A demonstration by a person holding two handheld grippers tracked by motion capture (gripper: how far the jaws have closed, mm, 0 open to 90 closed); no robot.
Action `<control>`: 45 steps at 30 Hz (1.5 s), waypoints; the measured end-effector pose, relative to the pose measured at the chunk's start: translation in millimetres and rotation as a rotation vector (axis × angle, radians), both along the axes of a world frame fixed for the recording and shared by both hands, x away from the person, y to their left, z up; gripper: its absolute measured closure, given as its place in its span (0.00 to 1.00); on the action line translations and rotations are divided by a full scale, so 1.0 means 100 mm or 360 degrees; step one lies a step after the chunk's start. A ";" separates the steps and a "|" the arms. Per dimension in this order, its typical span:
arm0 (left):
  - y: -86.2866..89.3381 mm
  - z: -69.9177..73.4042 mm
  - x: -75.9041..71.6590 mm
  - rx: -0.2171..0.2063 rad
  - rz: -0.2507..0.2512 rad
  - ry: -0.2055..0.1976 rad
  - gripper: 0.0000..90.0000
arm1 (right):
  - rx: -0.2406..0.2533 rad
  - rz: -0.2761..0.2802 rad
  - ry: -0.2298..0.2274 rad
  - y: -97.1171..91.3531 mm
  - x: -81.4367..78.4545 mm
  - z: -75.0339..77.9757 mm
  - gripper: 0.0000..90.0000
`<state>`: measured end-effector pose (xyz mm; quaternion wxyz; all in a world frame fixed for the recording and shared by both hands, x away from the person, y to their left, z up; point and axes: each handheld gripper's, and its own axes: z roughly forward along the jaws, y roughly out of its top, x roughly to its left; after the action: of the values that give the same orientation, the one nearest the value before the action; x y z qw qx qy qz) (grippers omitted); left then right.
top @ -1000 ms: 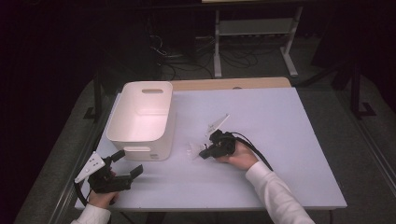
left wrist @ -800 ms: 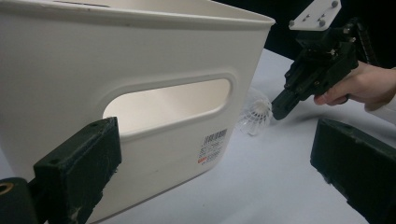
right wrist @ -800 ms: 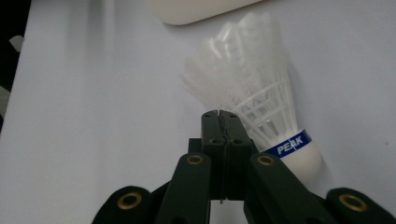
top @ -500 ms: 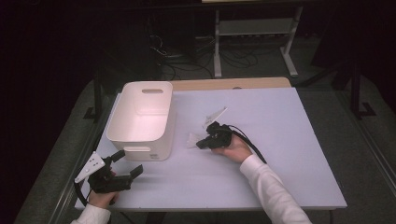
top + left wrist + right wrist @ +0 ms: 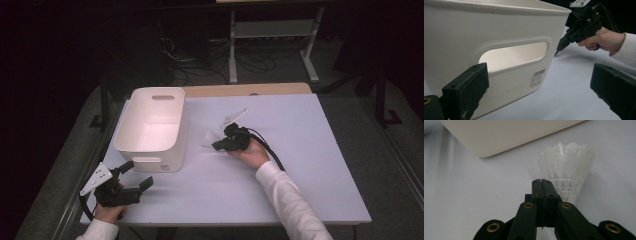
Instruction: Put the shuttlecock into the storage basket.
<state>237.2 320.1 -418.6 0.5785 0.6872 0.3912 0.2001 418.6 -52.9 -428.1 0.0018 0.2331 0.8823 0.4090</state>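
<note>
The right gripper point(image 5: 216, 145) hung just above the pale lavender tabletop point(image 5: 310, 170), a little to the right of the white plastic tub with cut-out handles point(image 5: 150, 125). Its jaws were pressed flat together, no gap between them, and from the right gripper view a white plastic shuttlecock point(image 5: 567, 170) stood out past their tips, skirt fanned wide and away from the camera; whether the jaws had pinched its edge or simply lay in front of it I could not tell. In the high view the shuttlecock point(image 5: 210, 137) showed as a pale shape at the gripper's tip, near the tub's right wall but apart from it. The left gripper point(image 5: 134, 176) sat at the near left corner of the tabletop — jaws spread wide, nothing between them — facing the tub's point(image 5: 499, 37) near end with its handle slot.
</note>
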 end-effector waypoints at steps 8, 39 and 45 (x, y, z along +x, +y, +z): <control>0.00 0.00 0.00 -0.0004 0.0000 0.0004 0.02 | 0.0025 -0.0060 -0.0045 -0.07 0.00 0.09 0.92; -0.01 0.00 0.00 -0.0014 -0.0005 0.0008 0.02 | -0.0127 -0.0169 -0.0035 -0.10 0.12 0.44 0.00; -0.01 0.00 0.00 -0.0016 -0.0003 0.0011 0.02 | -0.0163 -0.0164 0.0008 -0.10 0.21 0.45 0.00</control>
<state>237.4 319.2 -418.9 0.5808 0.6852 0.3936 0.1954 439.8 -62.7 -383.0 0.0325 0.2789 0.8889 0.3619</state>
